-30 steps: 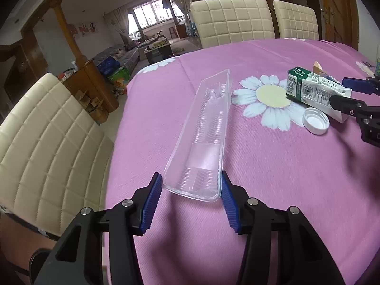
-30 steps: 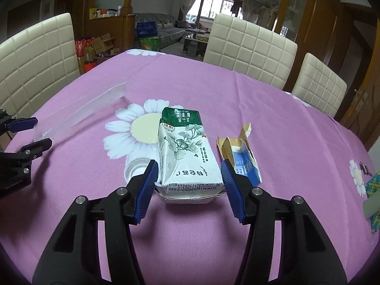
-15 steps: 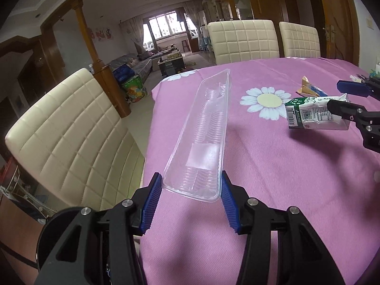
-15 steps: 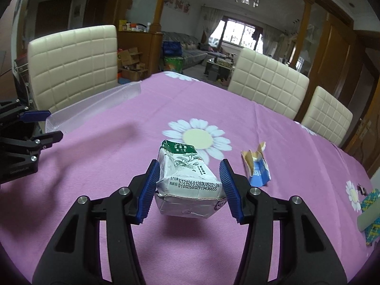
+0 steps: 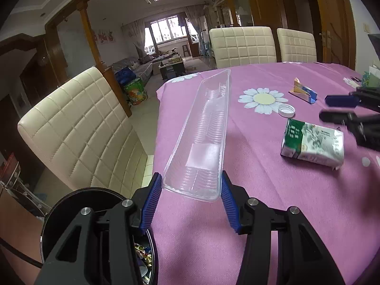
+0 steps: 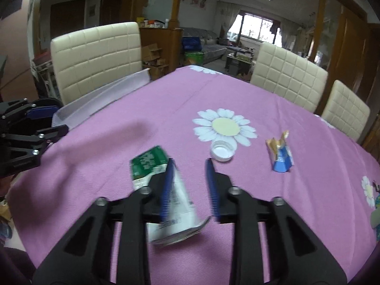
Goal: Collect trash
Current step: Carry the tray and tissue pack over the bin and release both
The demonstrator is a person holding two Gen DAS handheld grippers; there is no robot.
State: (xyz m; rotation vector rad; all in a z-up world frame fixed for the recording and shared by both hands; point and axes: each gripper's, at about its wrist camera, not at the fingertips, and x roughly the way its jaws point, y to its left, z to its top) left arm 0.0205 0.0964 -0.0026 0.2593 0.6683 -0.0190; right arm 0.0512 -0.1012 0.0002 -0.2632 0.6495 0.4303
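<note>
Left gripper (image 5: 191, 199) is clamped on the clear plastic tray (image 5: 204, 137), hanging just over the bin (image 5: 95, 225). Right gripper (image 6: 190, 187) just sprang open, and the green carton (image 5: 312, 142) is loose on the pink tablecloth (image 6: 261, 225). That long tray could snag the rim and tip out.
</note>
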